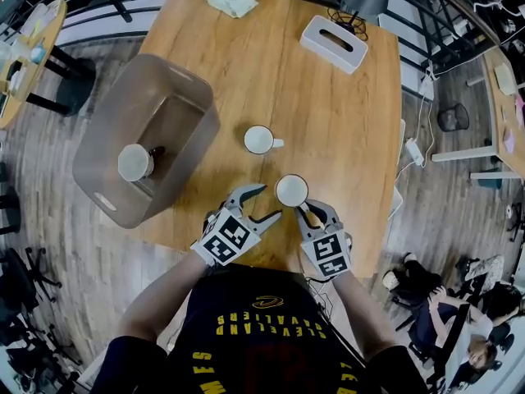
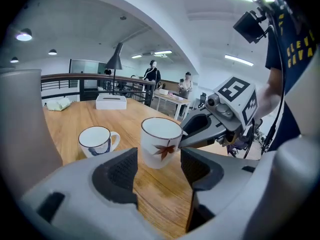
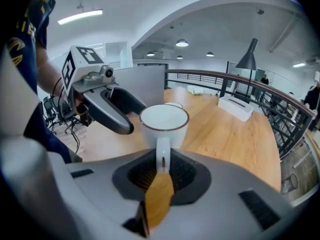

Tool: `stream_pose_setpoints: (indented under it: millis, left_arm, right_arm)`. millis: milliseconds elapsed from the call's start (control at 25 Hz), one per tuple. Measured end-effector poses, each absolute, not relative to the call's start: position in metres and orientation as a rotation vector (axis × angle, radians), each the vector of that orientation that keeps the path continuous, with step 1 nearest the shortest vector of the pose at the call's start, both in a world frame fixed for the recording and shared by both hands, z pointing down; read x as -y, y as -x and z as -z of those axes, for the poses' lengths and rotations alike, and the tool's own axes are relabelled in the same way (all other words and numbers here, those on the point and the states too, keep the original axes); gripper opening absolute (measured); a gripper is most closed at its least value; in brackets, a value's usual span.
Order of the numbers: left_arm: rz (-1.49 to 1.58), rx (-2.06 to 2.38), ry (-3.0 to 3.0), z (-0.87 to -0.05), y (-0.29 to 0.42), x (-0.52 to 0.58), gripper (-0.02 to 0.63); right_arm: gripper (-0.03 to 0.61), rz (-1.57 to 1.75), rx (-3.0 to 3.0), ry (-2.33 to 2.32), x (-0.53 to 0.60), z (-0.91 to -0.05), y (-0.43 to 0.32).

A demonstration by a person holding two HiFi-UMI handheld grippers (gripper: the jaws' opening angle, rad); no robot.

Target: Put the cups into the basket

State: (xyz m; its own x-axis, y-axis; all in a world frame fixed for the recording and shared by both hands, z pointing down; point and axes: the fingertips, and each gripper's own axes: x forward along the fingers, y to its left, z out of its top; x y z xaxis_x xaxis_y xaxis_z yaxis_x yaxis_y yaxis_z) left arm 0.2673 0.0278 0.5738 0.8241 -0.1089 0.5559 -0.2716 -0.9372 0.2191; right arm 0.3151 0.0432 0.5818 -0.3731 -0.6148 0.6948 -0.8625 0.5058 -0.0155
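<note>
My right gripper (image 1: 308, 213) is shut on the handle of a white cup (image 1: 291, 190) with a brown rim and a leaf print (image 2: 160, 142), held upright just above the table's near edge. In the right gripper view the handle (image 3: 162, 154) sits pinched between the pads of the right gripper (image 3: 162, 173). My left gripper (image 1: 267, 202) stands open right beside that cup, on its left, with nothing between its pads (image 2: 120, 171). A second white cup (image 1: 261, 139) (image 2: 96, 140) stands on the table further in. A third cup (image 1: 135, 162) lies inside the translucent grey basket (image 1: 176, 76) at the left.
A white tissue box (image 1: 334, 43) (image 2: 111, 101) (image 3: 235, 107) and a crumpled cloth (image 1: 231, 0) lie at the far end of the wooden table (image 1: 328, 113). The basket overhangs the table's left edge. Chairs and other tables stand around on the floor.
</note>
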Motion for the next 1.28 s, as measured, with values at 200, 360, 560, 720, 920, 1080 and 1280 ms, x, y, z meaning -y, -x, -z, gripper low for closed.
stream_pose_setpoints:
  millis: [200, 360, 560, 720, 920, 1080, 1280]
  left_arm:
    - [-0.73, 0.285, -2.772, -0.54, -0.246, -0.019, 0.258]
    - [-0.692, 0.259, -2.828, -0.512, -0.234, -0.016, 0.258]
    - [-0.642, 0.256, -2.908, -0.481, -0.214, -0.009, 0.258]
    - [-0.61, 0.259, -2.926, -0.46, -0.201, -0.003, 0.258]
    - [-0.562, 0.265, -2.896, -0.433, -0.186, 0.003, 0.258]
    - [-0.505, 0.276, -2.914, -0.408, -0.172, 0.007, 0.258]
    - [-0.444, 0.294, -2.942, -0.389, -0.153, 0.011, 0.258]
  right_arm:
    - [0.055, -0.444, 2.173, -1.151, -0.034, -0.552, -0.284]
    - [0.055, -0.408, 2.202, -1.133, -0.031, -0.528, -0.264]
    - [0.055, -0.322, 2.195, -1.135, -0.024, -0.498, -0.246]
    - [0.057, -0.288, 2.179, -1.134, -0.018, -0.478, -0.233]
    - [0.057, -0.28, 2.171, -1.115, -0.013, -0.451, -0.219]
    - [0.057, -0.265, 2.18, -1.114, -0.008, -0.426, -0.205]
    - [0.057, -0.221, 2.184, -1.125, -0.002, -0.407, -0.186]
